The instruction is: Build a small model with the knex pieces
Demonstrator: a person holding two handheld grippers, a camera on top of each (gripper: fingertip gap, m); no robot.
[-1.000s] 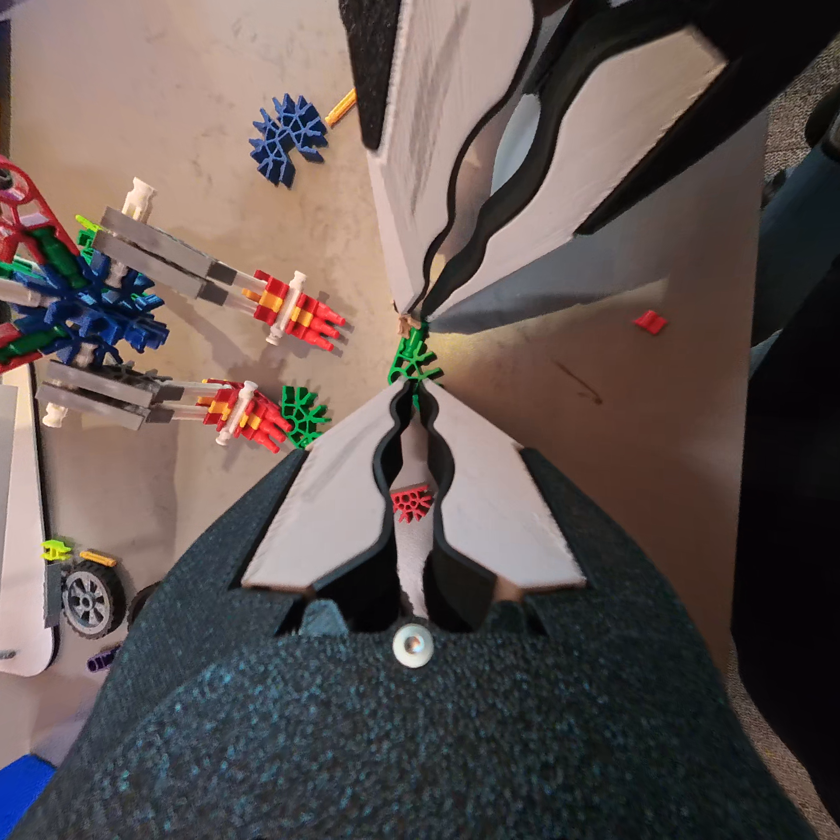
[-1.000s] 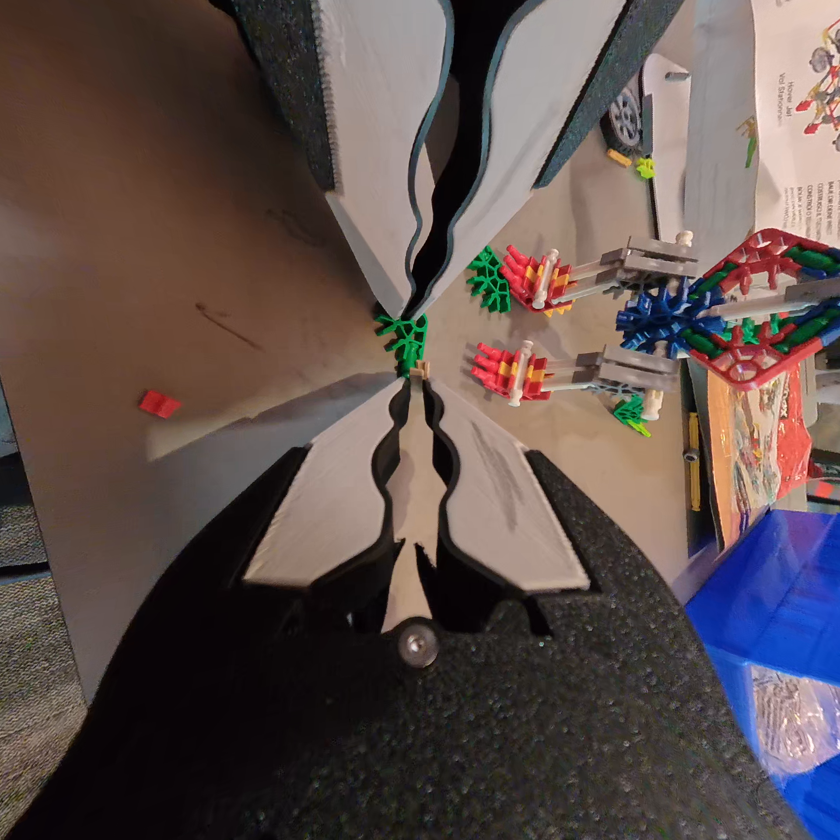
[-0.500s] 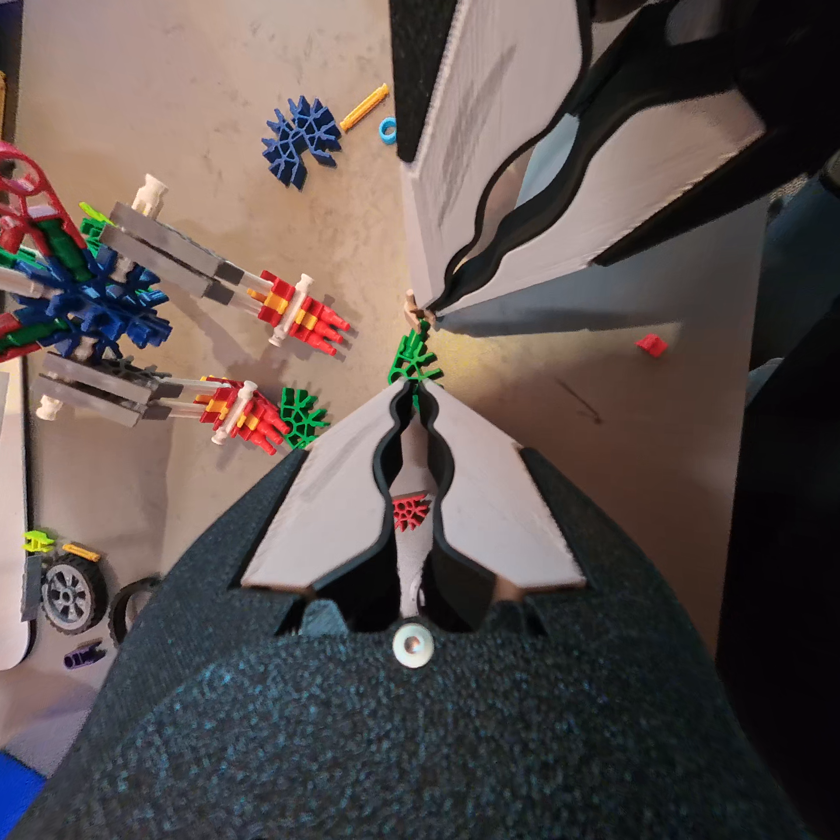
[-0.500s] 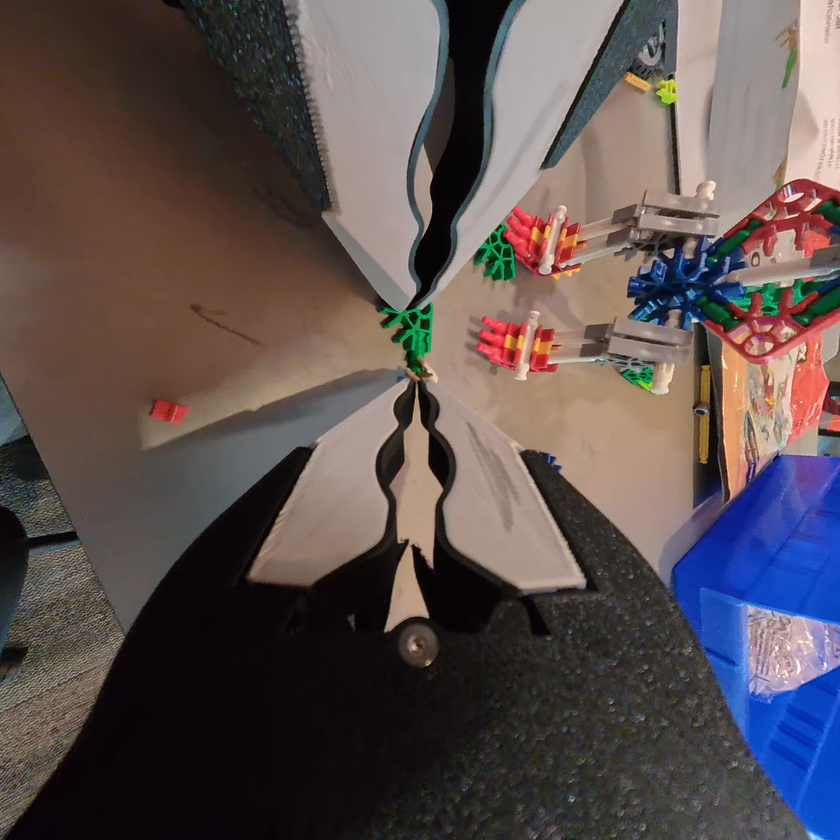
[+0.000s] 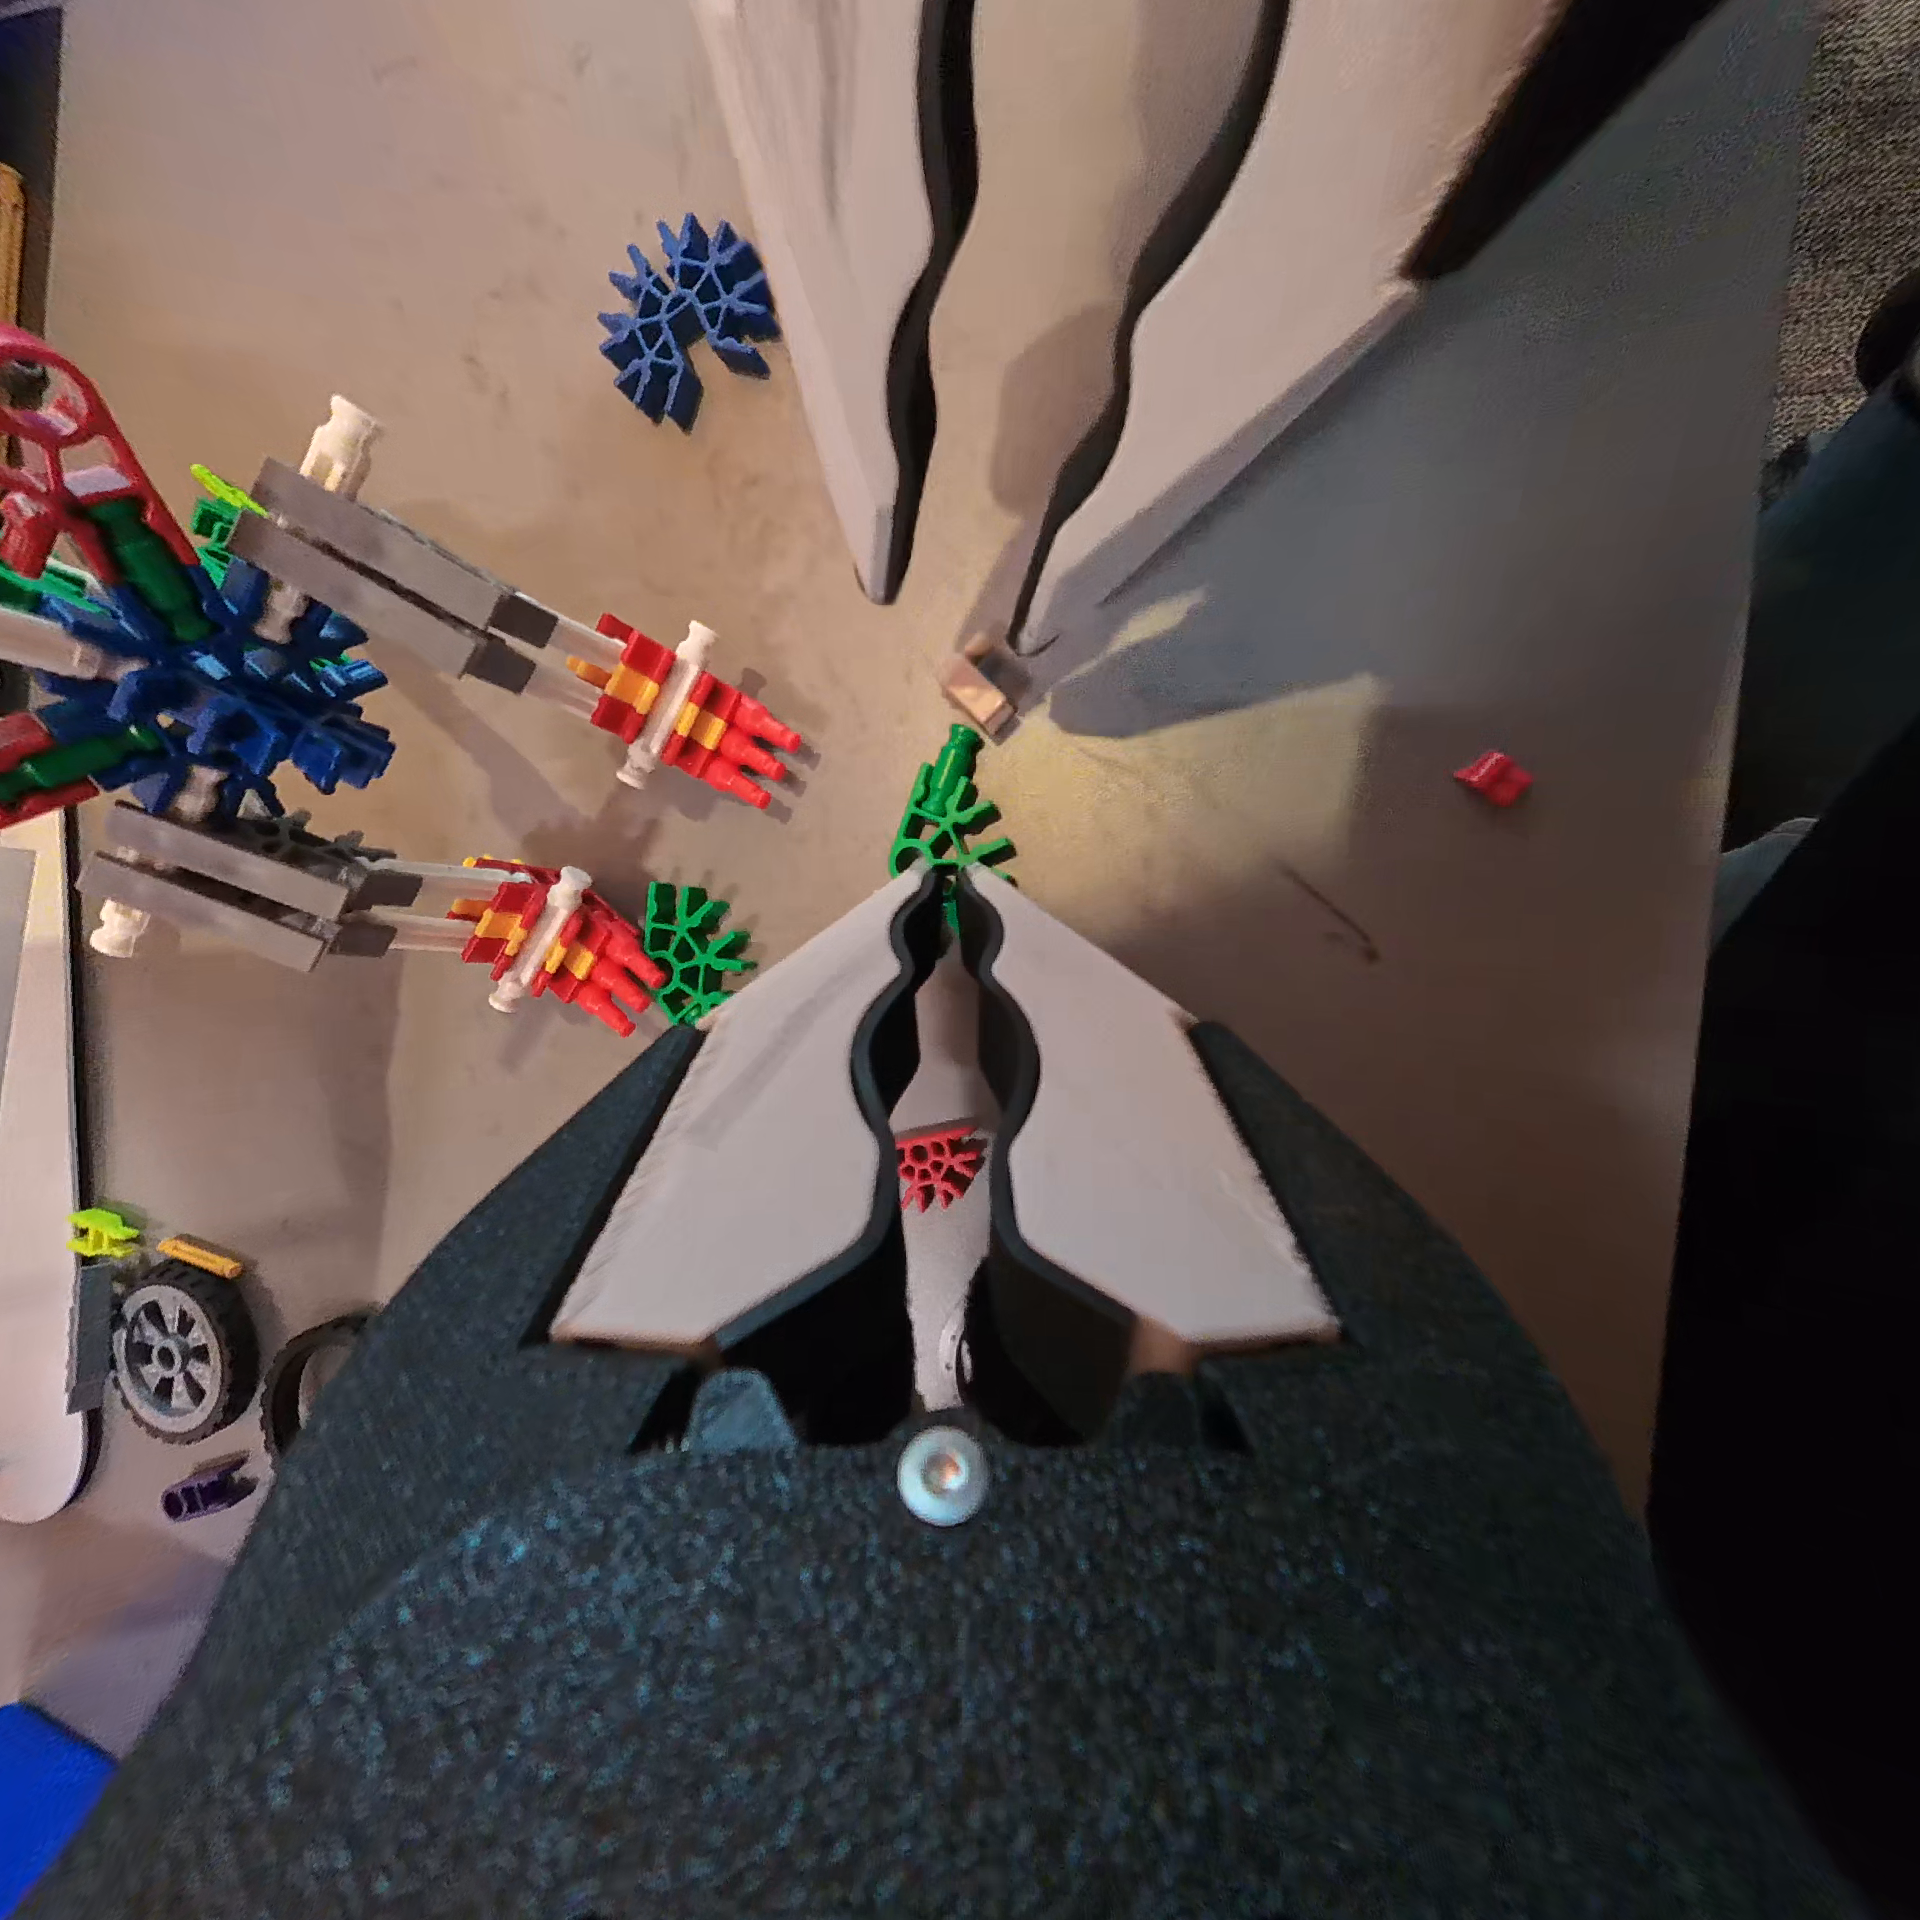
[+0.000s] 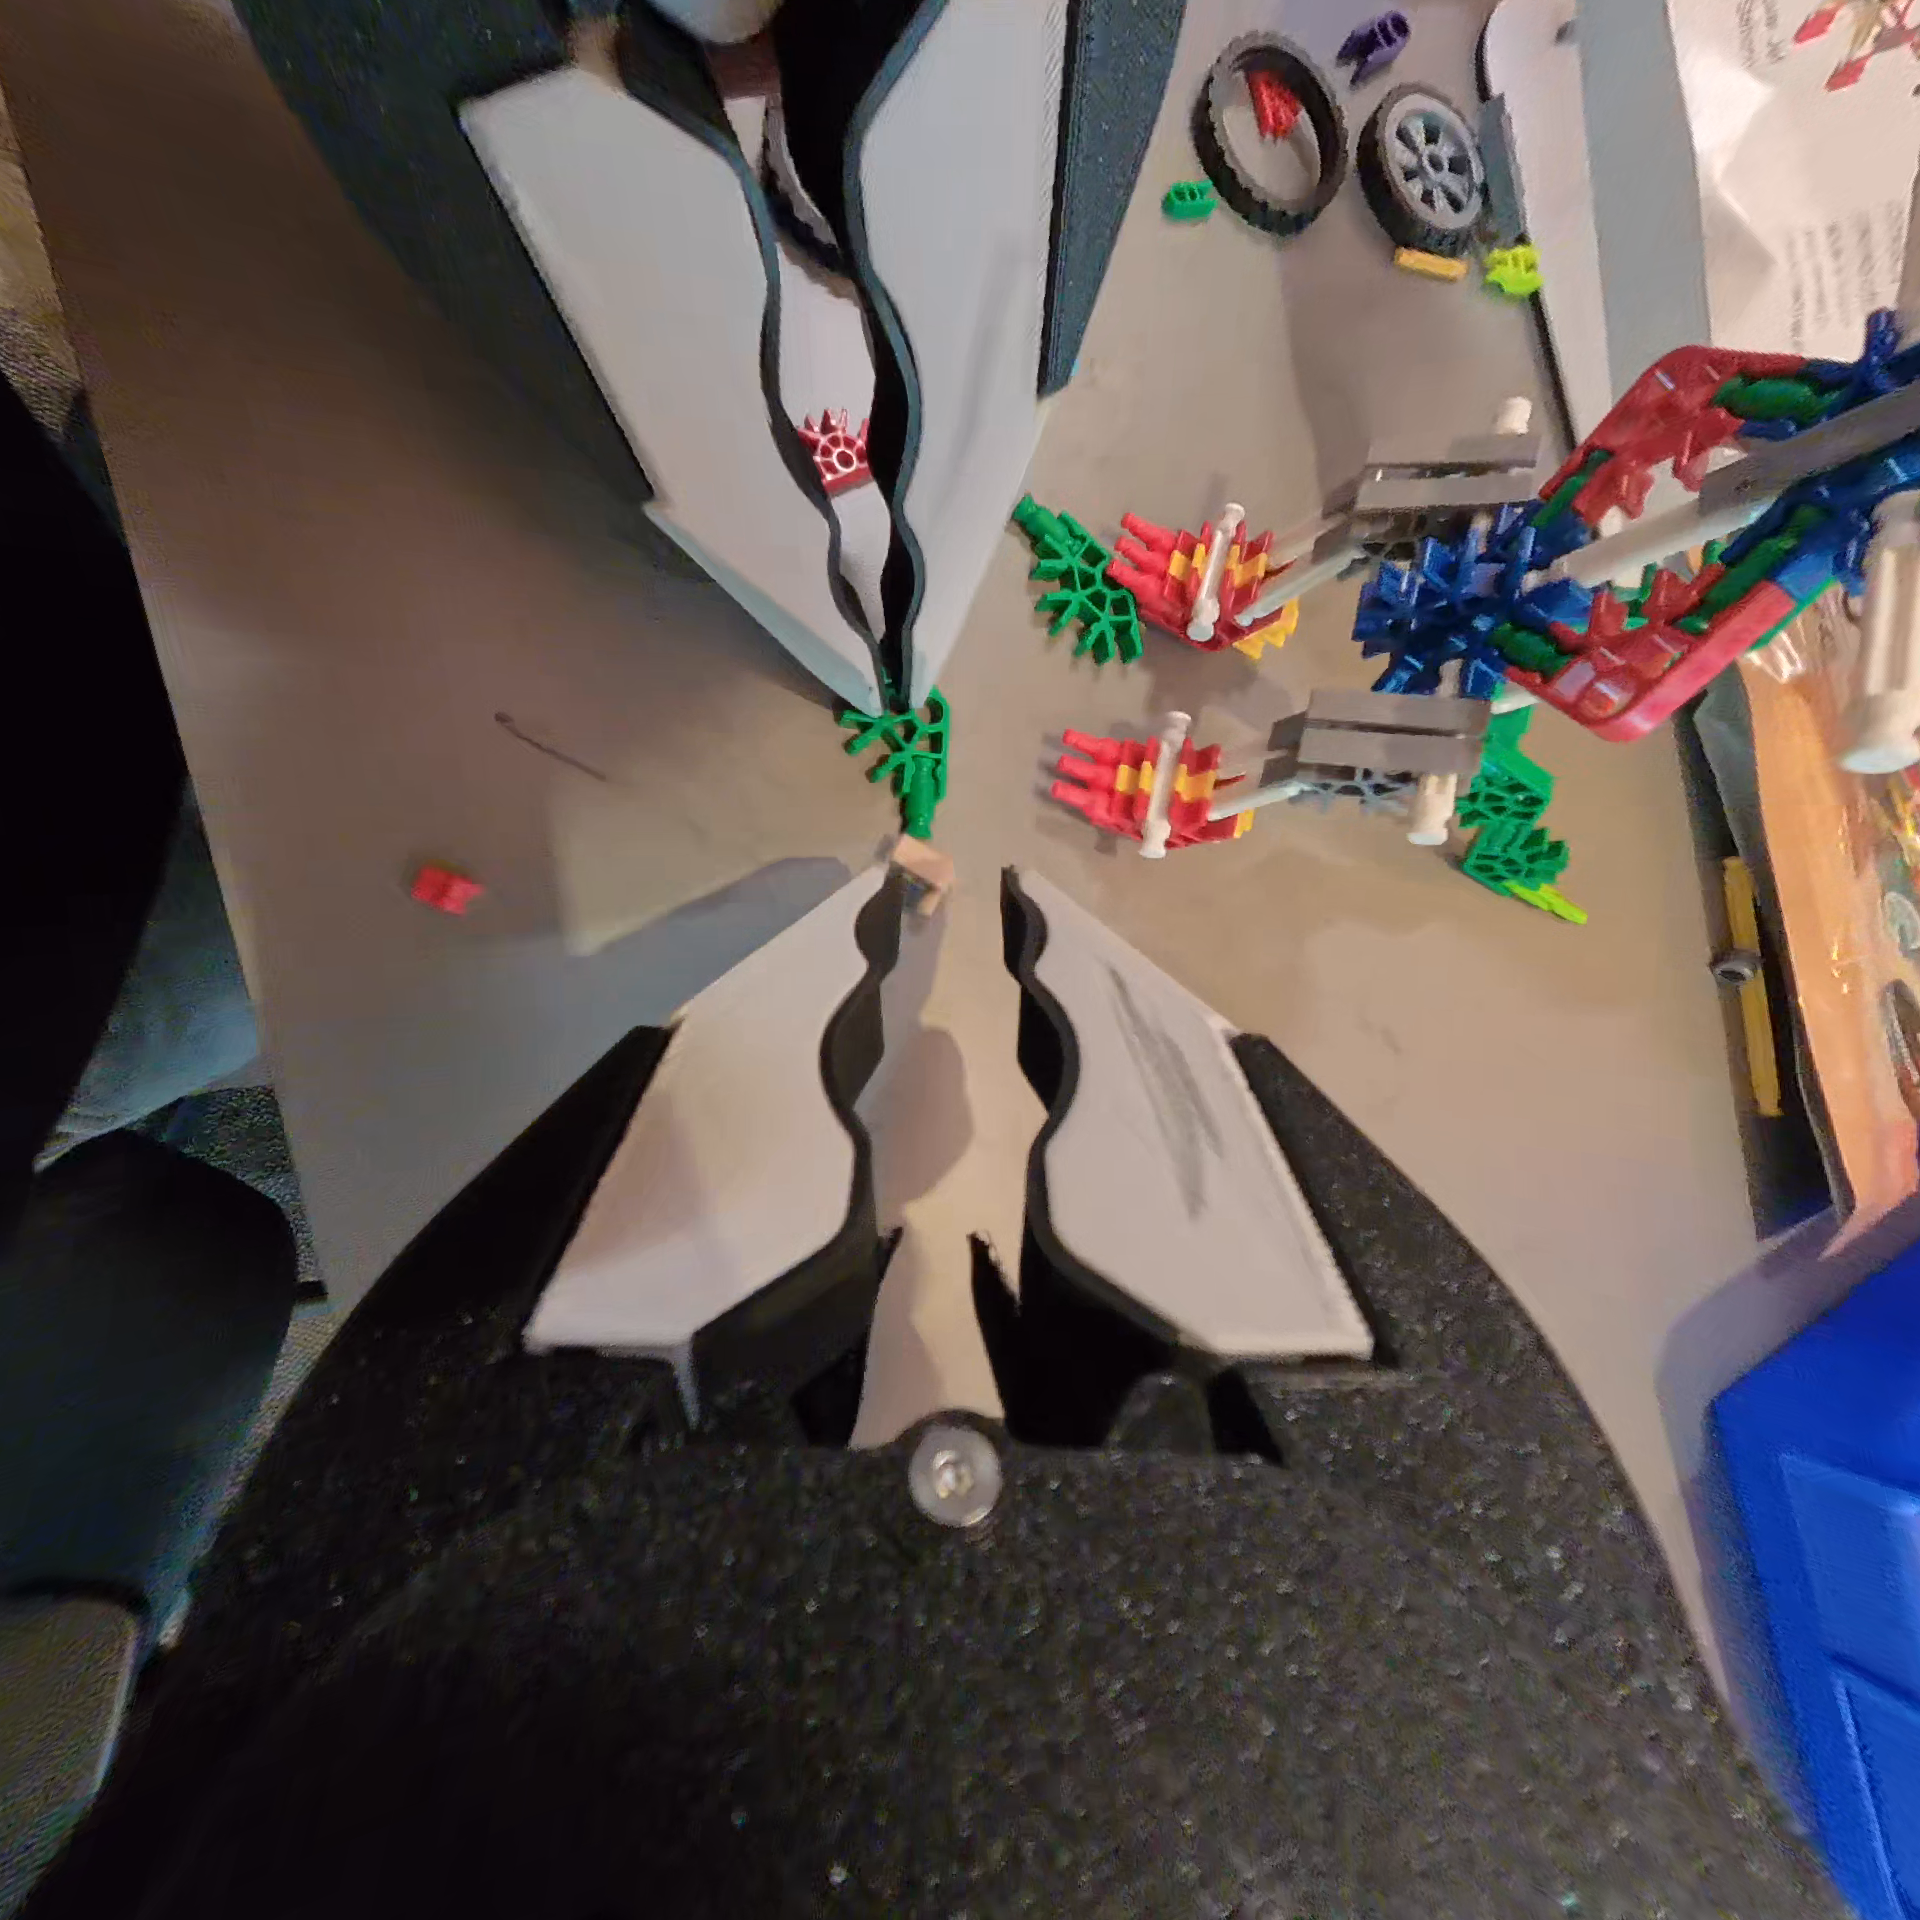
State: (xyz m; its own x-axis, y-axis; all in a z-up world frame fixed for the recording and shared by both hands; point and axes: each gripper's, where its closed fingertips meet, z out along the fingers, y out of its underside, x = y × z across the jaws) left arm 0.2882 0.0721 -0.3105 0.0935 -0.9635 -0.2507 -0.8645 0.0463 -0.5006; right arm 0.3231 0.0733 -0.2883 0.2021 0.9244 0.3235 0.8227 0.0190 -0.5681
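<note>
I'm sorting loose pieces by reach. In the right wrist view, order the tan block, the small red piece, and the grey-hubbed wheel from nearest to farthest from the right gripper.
1. tan block: at the right gripper's fingertips, by its left finger.
2. small red piece: left, alone on the table.
3. grey-hubbed wheel: upper right, far off.

right gripper (image 6: 948, 883): jaws apart, a small tan piece (image 6: 923, 871) just at its left fingertip | left gripper (image 6: 896, 681): opposite, closed on a green connector (image 6: 902, 740) with a short green rod | table (image 6: 1351, 1039): red clip (image 6: 445, 889) on the left, colourful toy model (image 6: 1475, 613) on the right, near a blue bin (image 6: 1829, 1538)
</note>
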